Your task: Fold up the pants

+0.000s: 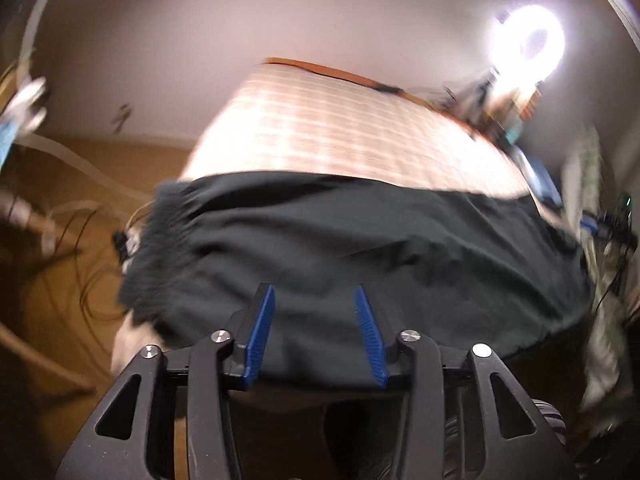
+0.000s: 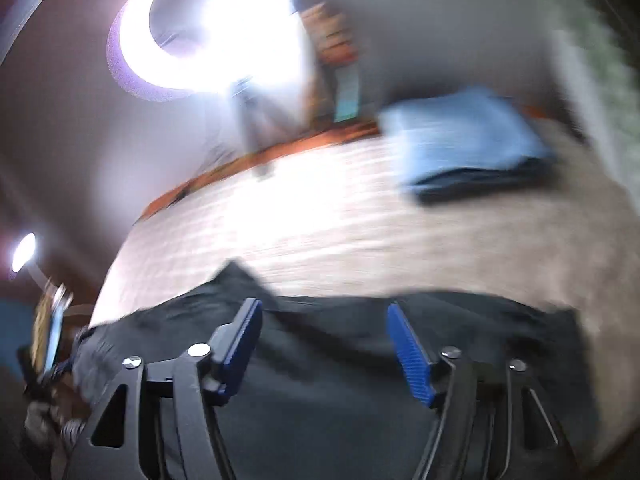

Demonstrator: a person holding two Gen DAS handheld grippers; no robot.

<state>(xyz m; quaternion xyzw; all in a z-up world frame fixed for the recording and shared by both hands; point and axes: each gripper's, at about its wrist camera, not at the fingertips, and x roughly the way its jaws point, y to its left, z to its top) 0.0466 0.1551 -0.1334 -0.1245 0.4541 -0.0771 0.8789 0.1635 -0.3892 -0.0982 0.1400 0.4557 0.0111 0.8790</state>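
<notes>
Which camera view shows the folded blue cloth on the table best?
The right wrist view. There the folded blue cloth lies whole, though blurred, on the far part of the striped table, beyond the black pants. The left wrist view shows only a small blue patch at the table's right edge, probably the same cloth.

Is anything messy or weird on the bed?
A little. The black pants lie rumpled along the near edge of the striped bedspread, and one corner pokes up crookedly. Both grippers, left and right, are open with nothing gripped. The folded blue pile looks tidy. The pictures are blurry.
</notes>
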